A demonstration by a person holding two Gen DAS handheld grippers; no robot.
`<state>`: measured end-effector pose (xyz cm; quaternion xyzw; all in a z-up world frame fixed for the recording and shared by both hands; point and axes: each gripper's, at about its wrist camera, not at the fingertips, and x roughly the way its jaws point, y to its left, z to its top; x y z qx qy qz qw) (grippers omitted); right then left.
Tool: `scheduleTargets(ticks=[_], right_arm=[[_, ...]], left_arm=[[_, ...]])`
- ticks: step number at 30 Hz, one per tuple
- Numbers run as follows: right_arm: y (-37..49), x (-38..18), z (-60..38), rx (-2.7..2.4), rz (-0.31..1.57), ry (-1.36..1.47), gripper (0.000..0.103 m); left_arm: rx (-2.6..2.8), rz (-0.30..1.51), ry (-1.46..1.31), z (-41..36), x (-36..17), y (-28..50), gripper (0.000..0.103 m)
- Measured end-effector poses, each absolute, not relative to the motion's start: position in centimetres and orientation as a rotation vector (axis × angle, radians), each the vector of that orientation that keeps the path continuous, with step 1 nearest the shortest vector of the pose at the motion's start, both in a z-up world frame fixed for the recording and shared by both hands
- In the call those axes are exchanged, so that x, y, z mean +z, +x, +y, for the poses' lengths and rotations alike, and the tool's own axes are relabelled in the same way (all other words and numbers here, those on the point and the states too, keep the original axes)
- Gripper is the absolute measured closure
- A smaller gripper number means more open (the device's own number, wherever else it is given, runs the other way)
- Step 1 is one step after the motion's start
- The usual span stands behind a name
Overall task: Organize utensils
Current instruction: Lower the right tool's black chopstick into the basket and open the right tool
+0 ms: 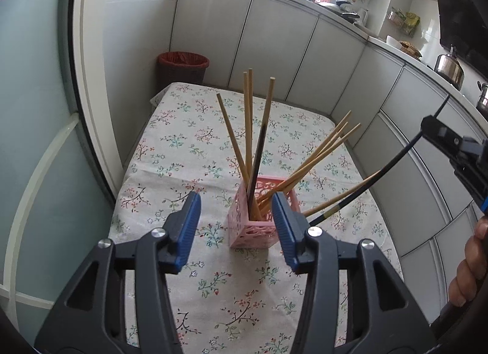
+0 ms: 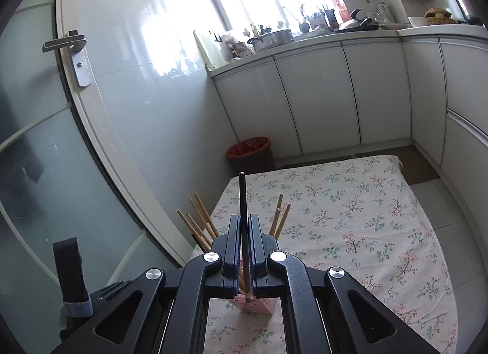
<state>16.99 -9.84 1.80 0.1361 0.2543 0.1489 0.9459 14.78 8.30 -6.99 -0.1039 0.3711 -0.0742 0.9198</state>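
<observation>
A pink openwork holder (image 1: 259, 219) stands on the floral tablecloth (image 1: 183, 146) with several wooden chopsticks (image 1: 248, 122) and one dark one fanned out of it. My left gripper (image 1: 237, 226) is open just in front of it. Its left pad is clear of the holder, and its right pad overlaps the holder's right corner in the picture. My right gripper (image 2: 244, 223) is shut on a black chopstick (image 2: 243, 195) with a wooden tip, directly above the holder (image 2: 262, 305). In the left wrist view it (image 1: 451, 143) comes in from the right, the black chopstick (image 1: 366, 183) slanting down toward the holder.
A bin with a red liner (image 1: 183, 64) stands beyond the table's far end. White cabinets (image 1: 305, 49) run along the far and right sides. A glass door (image 1: 30, 140) is on the left. A person's hand (image 1: 469, 262) grips the right tool.
</observation>
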Motion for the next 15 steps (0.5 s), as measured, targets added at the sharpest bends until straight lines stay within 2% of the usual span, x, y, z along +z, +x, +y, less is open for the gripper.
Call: scheduleTargets(ticks=[6, 15], right_arm=[[18.6, 0.7, -9.0, 0.280, 0.498, 0.295, 0.098], [20.4, -1.4, -7.9, 0.237, 0.524, 0.262, 0.098]], left_arm=[[-0.145, 0.813, -0.218, 9.1, -7.9, 14.7, 0.052], [-0.139, 0.858, -0.236, 9.3, -8.7, 15.0, 0.033]])
